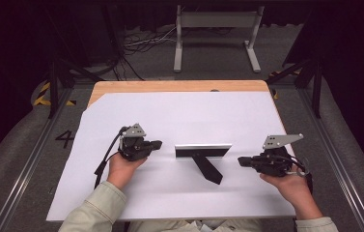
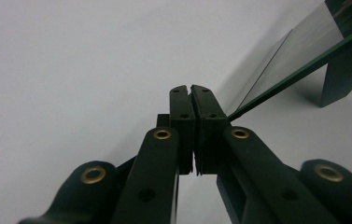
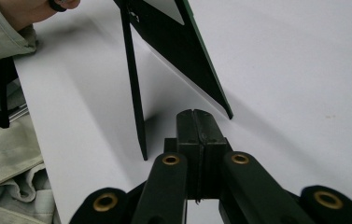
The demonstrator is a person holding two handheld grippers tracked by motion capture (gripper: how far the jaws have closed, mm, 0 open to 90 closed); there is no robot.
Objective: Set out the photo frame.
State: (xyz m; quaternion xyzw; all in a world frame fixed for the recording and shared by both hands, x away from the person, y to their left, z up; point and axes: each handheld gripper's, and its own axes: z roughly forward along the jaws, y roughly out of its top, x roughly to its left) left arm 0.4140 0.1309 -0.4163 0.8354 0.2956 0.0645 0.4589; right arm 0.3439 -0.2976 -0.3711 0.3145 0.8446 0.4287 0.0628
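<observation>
Grey carpet floor point(image 1: 15, 145) all round, white bench frame point(image 1: 216, 34) top centre, cables point(image 1: 141, 41) beside it, dark walls.

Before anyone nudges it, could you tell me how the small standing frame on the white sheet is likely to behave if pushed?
The frame leans on one thin back prop, so it would probably tip backward easily. Its front looks glossy and glass-like, so likely fragile. The flat panel seems stiff and may slide on the smooth sheet.
</observation>
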